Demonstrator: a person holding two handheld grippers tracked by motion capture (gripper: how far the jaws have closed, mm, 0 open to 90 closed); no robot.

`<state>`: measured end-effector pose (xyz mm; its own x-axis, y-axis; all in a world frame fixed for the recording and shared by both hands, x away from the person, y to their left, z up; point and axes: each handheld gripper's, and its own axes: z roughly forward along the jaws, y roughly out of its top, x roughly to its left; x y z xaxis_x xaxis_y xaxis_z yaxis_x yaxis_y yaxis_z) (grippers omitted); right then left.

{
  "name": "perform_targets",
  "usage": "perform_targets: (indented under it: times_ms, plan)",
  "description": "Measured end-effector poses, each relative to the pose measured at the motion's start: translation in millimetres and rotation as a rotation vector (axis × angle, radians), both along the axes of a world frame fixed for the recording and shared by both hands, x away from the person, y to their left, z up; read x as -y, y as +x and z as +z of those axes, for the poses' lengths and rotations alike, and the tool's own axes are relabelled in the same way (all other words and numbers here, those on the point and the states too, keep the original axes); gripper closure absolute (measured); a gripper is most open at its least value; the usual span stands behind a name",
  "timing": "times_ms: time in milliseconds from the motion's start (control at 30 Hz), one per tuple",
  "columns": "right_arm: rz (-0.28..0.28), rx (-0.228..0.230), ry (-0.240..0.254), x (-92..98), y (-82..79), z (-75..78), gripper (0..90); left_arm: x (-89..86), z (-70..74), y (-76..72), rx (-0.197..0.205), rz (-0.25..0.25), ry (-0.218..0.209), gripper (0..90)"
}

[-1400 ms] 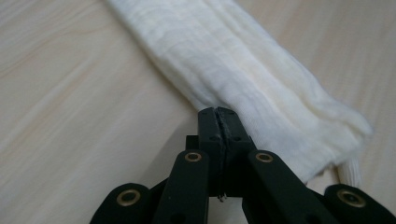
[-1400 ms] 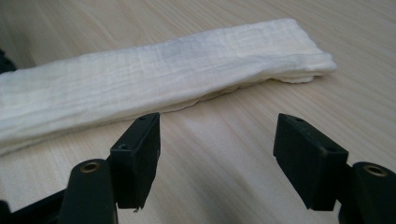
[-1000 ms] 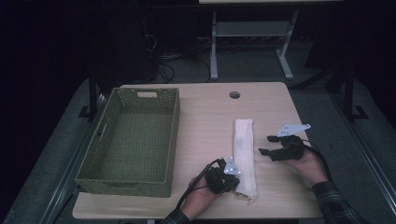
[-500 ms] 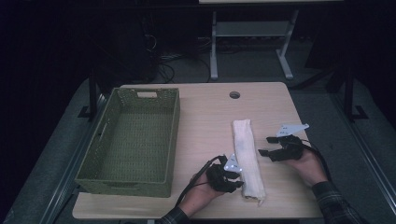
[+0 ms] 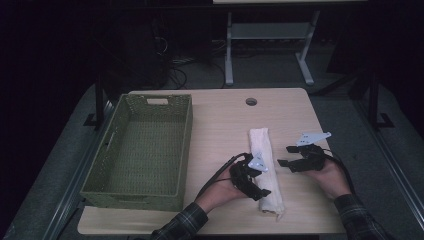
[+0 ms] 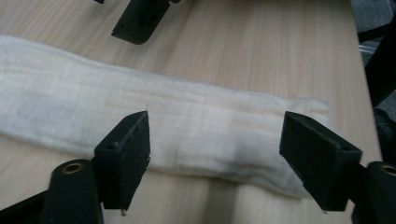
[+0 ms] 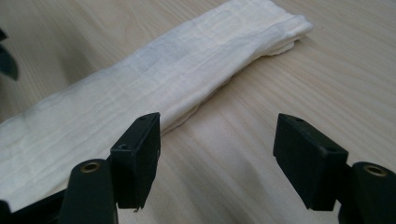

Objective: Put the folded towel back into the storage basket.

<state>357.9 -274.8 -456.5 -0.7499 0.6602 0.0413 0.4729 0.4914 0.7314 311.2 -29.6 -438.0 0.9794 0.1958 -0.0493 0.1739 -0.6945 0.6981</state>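
While the left gripper jaws have just been opening, spread above the folded cloth | right gripper spread, nothing pinched | cloth is best re-gripped squarely between both fingers before the basket is approached.

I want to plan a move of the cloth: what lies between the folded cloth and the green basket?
In the high view, bare wooden table lies between the folded cloth and the green basket; nearer the front, the left hand-held gripper and its cable come in there.
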Motion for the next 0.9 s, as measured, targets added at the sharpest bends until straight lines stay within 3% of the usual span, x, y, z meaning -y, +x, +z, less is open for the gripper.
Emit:
perform_targets:
  times_ms: [200,267,433,600,667,767,900]
  plan:
    - [-0.003,-0.003,-0.010,1.2,0.4,-0.6,31.5,13.2,-12.8,9.9,0.036,-0.053,0.032,17.2]
    - [-0.005,-0.005,-0.011,2.0,0.9,-0.9,31.4,16.9,-17.1,11.7,0.032,-0.053,0.018,16.7]
    - [-0.013,0.000,-0.007,4.8,0.9,0.4,31.4,22.4,-30.0,12.6,0.023,-0.079,0.072,16.1]
    - [-0.018,0.011,-0.014,7.2,0.9,1.6,31.4,19.9,-30.4,12.5,0.026,-0.071,0.066,17.7]
    - [-0.019,0.012,-0.010,7.3,0.6,1.9,31.4,18.1,-28.9,12.4,0.027,-0.070,0.063,24.4]
    - [-0.017,0.008,-0.005,6.8,0.2,1.9,31.4,13.3,-26.7,11.9,0.016,-0.065,0.053,42.9]
    - [-0.013,0.000,0.002,6.7,0.3,1.8,32.7,7.9,-25.2,9.9,0.005,-0.070,0.049,61.0]
